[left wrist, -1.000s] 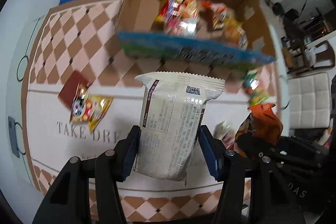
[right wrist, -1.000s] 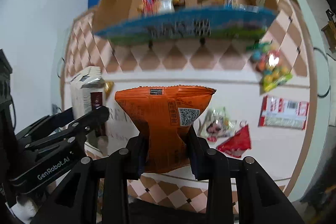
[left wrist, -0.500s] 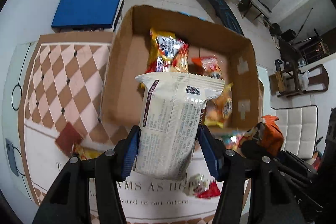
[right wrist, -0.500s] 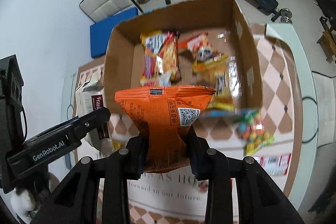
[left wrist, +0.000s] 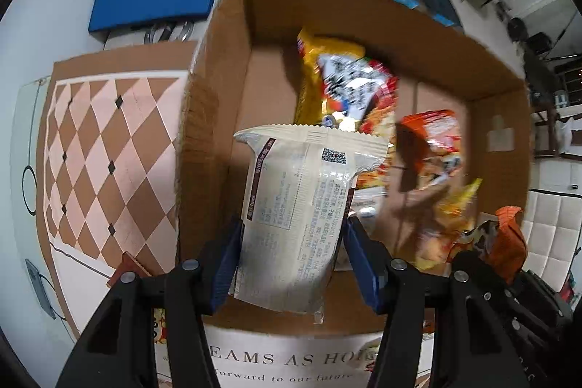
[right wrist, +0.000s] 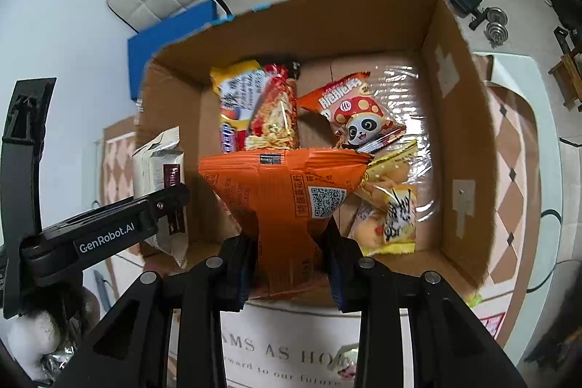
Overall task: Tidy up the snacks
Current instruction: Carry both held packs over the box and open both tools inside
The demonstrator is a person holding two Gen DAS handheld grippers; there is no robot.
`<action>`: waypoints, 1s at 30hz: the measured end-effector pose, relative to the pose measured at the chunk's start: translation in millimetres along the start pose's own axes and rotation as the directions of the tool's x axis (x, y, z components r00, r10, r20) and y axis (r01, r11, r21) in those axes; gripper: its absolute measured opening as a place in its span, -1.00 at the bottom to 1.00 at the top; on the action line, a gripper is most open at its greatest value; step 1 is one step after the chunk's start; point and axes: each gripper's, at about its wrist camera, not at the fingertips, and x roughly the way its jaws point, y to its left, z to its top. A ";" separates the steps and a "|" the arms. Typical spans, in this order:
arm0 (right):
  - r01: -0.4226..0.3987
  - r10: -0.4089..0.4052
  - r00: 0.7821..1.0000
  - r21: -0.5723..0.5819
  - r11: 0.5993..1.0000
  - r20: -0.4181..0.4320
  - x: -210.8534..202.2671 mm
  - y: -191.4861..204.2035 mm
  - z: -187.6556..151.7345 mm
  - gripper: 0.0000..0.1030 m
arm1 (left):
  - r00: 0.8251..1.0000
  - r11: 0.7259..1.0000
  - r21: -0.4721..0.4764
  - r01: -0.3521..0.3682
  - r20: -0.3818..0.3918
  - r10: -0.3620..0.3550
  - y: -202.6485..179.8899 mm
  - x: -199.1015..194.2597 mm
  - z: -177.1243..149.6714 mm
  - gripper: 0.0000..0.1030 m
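left gripper (left wrist: 293,255) clamps cream snack packet (left wrist: 303,206), long axis upright; right gripper (right wrist: 289,259) clamps orange snack packet (right wrist: 280,206). both hang over cardboard box (right wrist: 462,148), bare floor directly below the left one.

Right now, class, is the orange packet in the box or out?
Out: the orange packet is clamped in the right hand-held gripper, held above the cardboard box.

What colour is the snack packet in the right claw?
Orange, with a QR code: the crinkled orange foil snack packet shows best in the right wrist view.
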 end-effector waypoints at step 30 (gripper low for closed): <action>0.124 -0.128 0.981 -0.031 0.992 -0.144 57.4 -15.6 7.2 0.82 | 0.999 0.999 0.021 -0.050 -0.010 0.050 -9.1 5.8 -2.2 0.58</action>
